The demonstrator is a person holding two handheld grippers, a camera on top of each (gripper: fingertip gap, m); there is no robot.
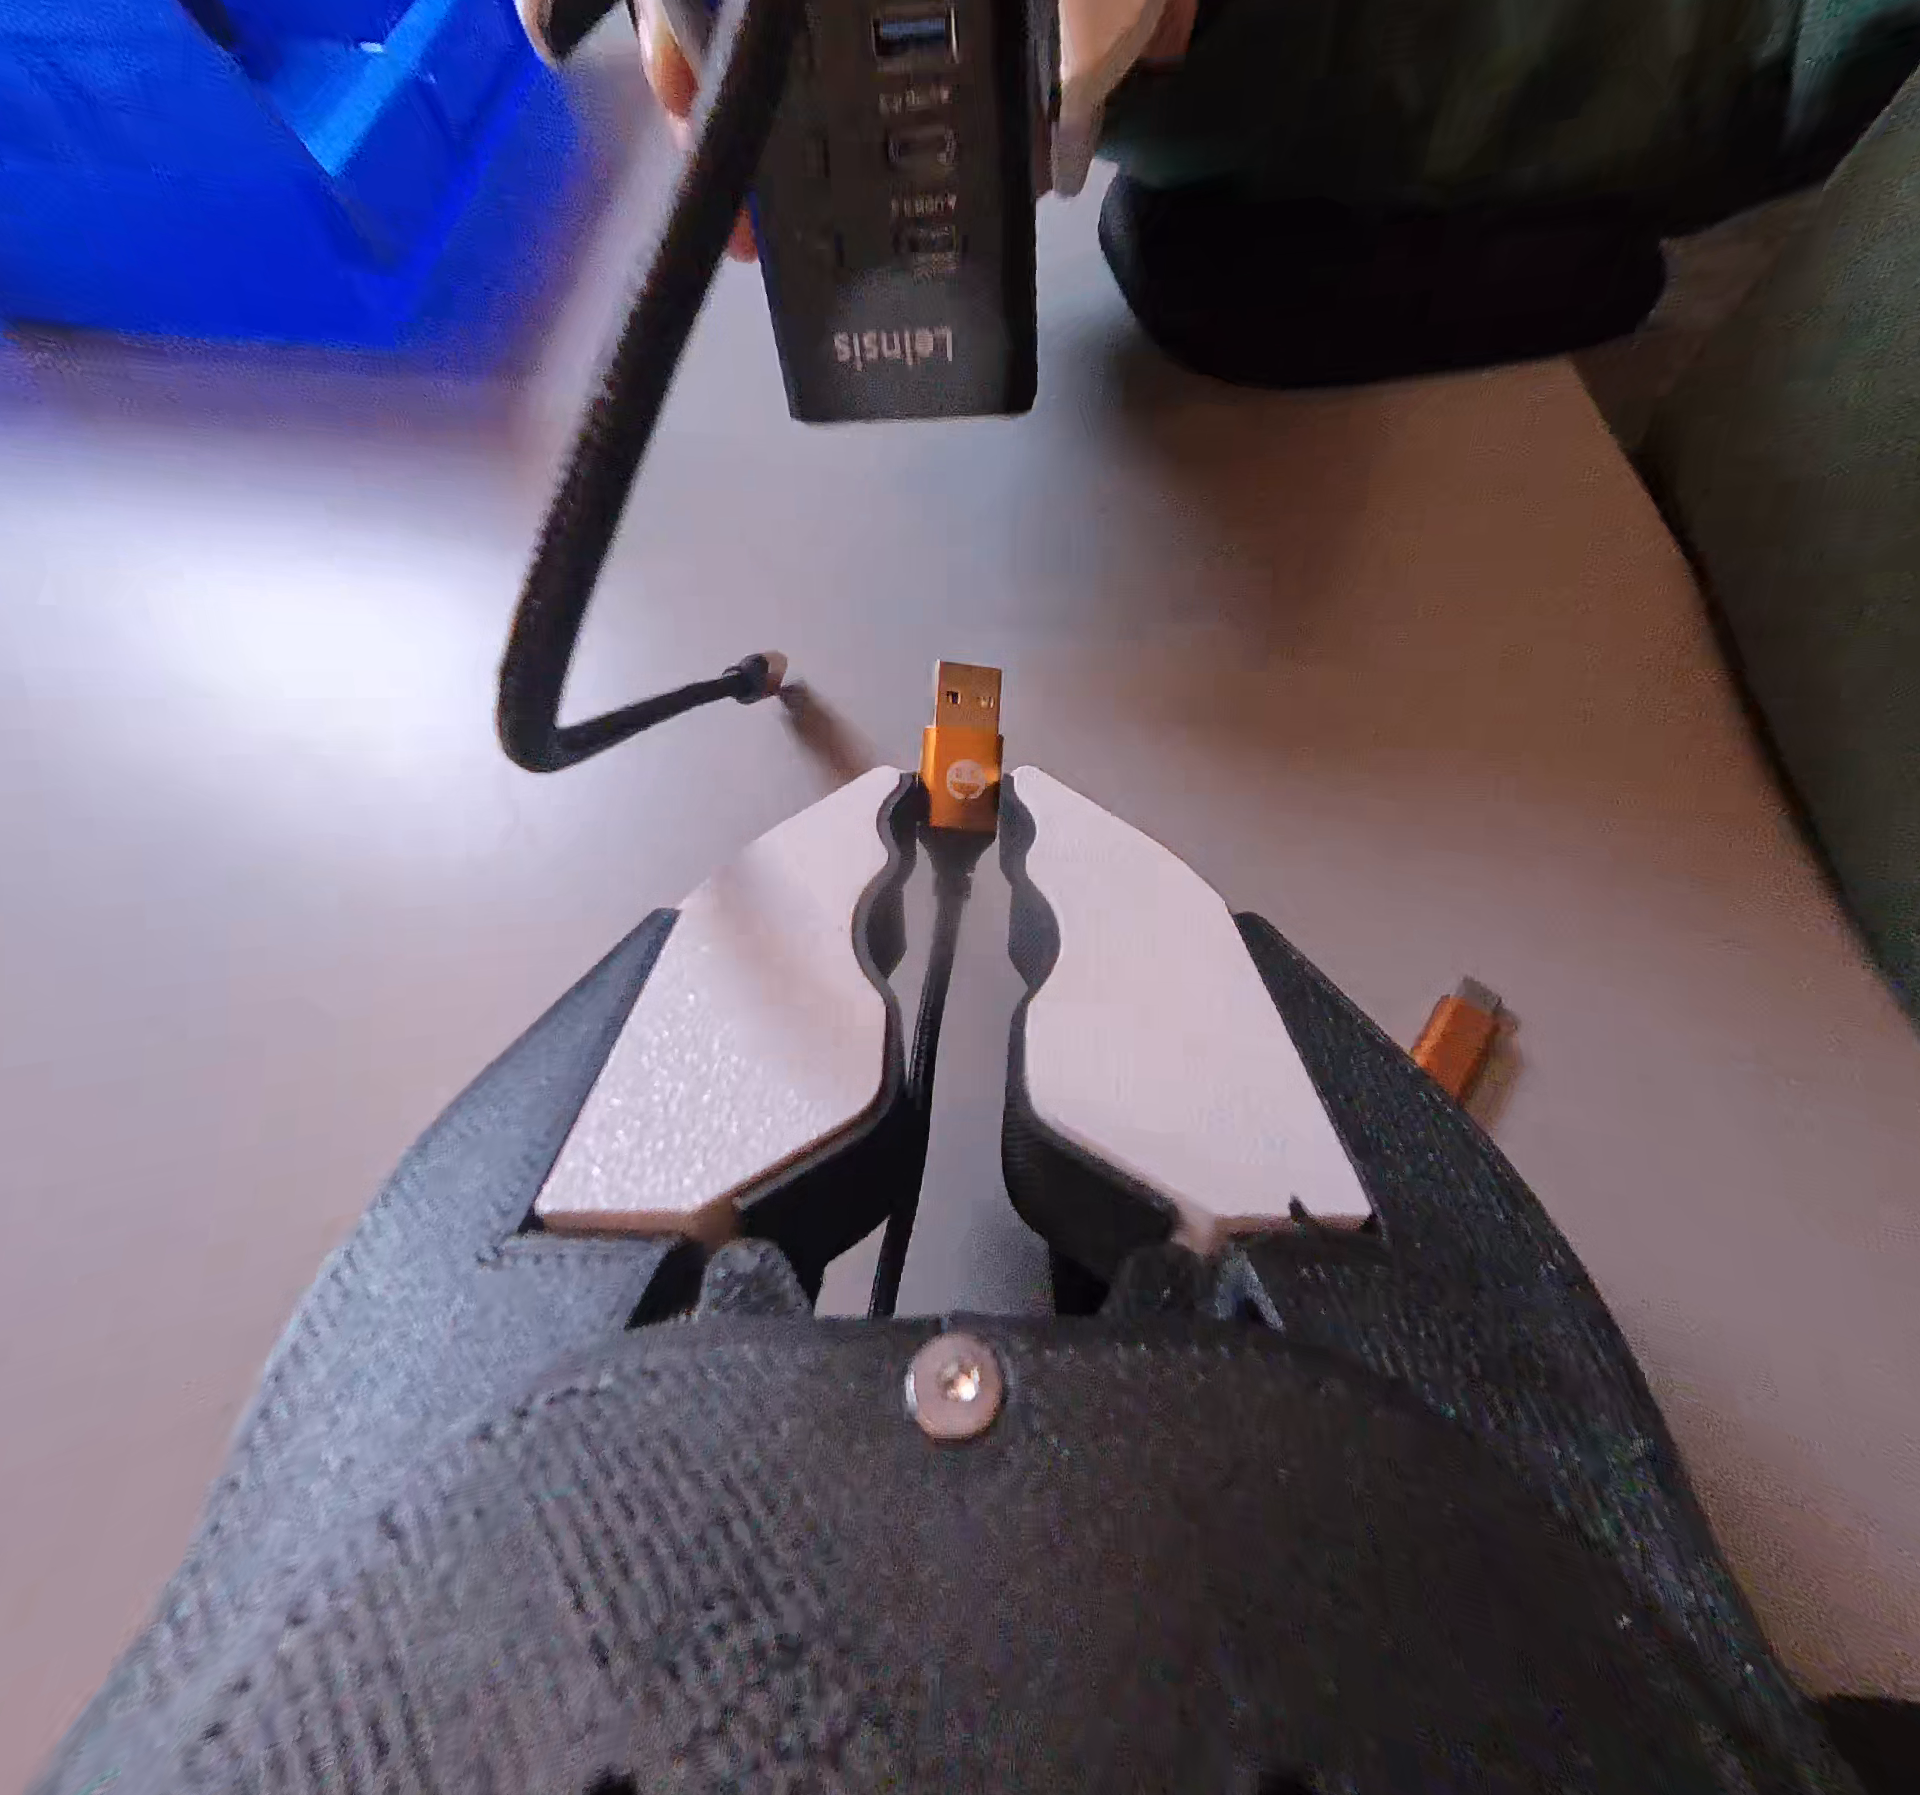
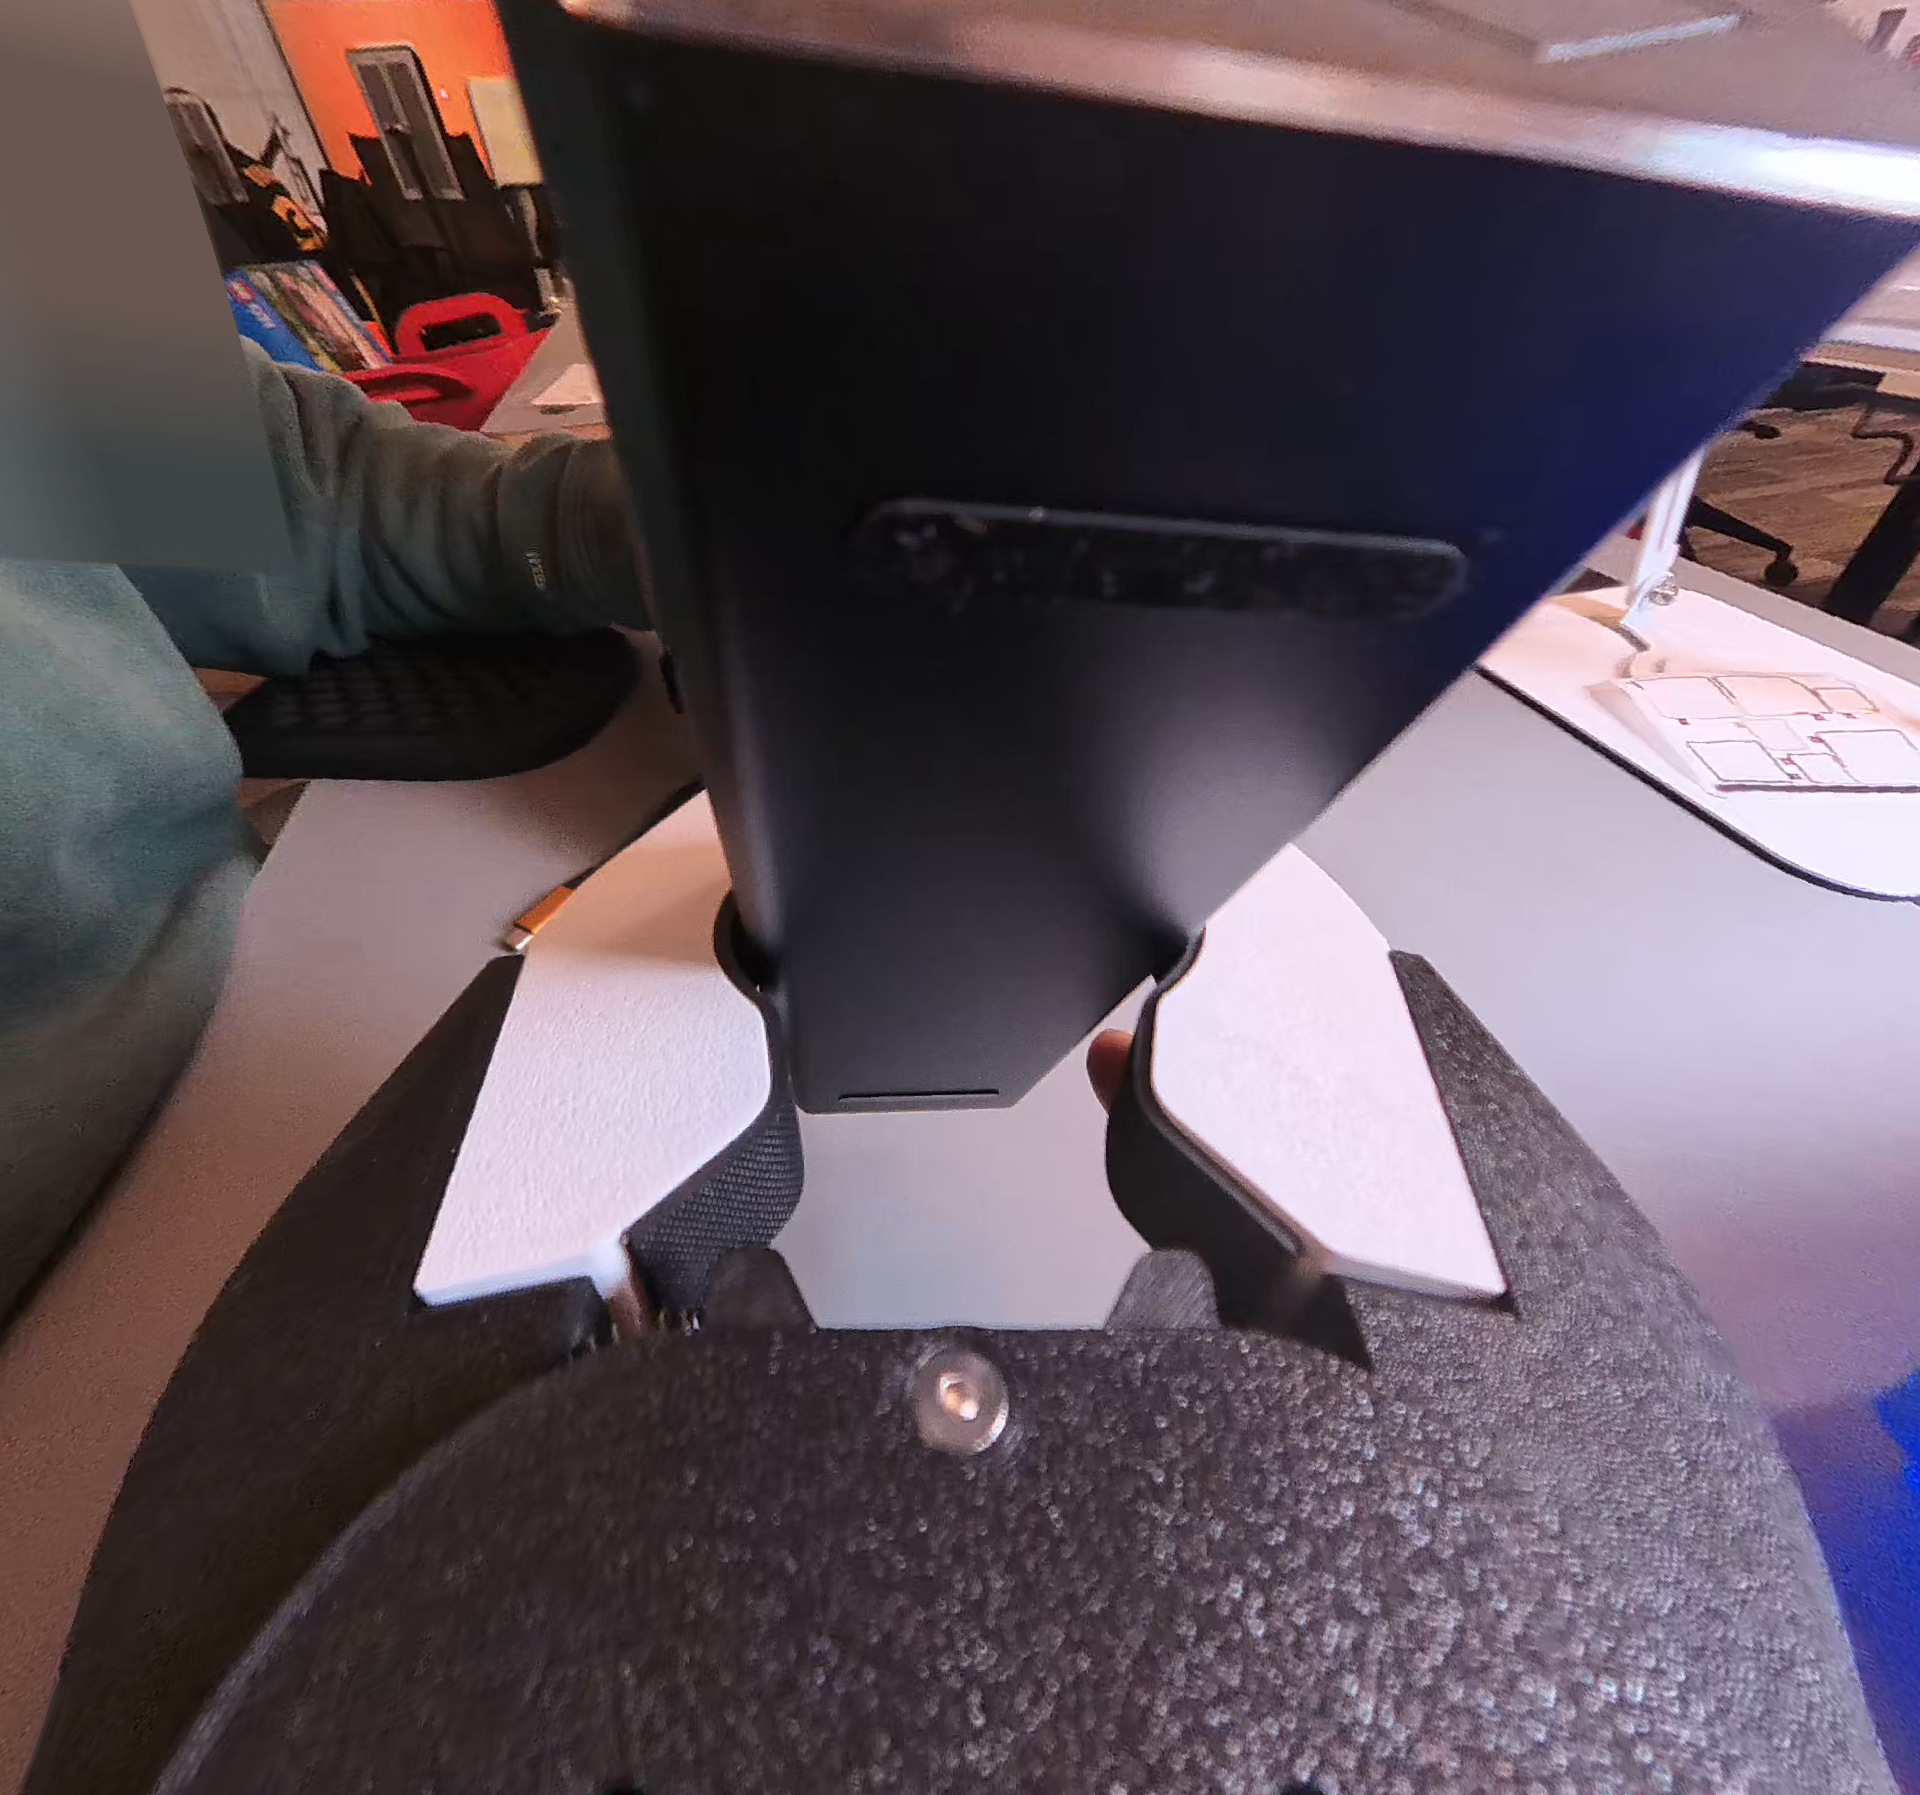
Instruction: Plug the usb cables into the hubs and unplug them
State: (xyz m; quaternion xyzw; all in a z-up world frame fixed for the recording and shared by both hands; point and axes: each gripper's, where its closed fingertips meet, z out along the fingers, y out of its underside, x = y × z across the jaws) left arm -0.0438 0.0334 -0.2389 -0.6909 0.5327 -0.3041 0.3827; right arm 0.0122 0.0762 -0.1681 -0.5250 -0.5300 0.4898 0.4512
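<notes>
Left gripper (image 1: 961, 789) clamps the orange plug (image 1: 964, 758), frame centre; right gripper (image 2: 961, 997) grips the hub (image 1: 909, 187), top centre. Plug apart from ports, not inserted; plugging and unplugging remain.

Matt black hub (image 1: 904, 187), braided cloth cable (image 1: 582, 540). Glossy orange metal USB plug (image 1: 961, 769). Left tongs (image 1: 958, 789): rough printed black plastic, pebbled white pads (image 1: 727, 1039). Smooth satin grey counter (image 1: 1247, 654).

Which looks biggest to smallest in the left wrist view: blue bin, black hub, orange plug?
1. Blue bin, though cut off by the frame.
2. Black hub.
3. Orange plug, smallest despite being nearest.
</notes>
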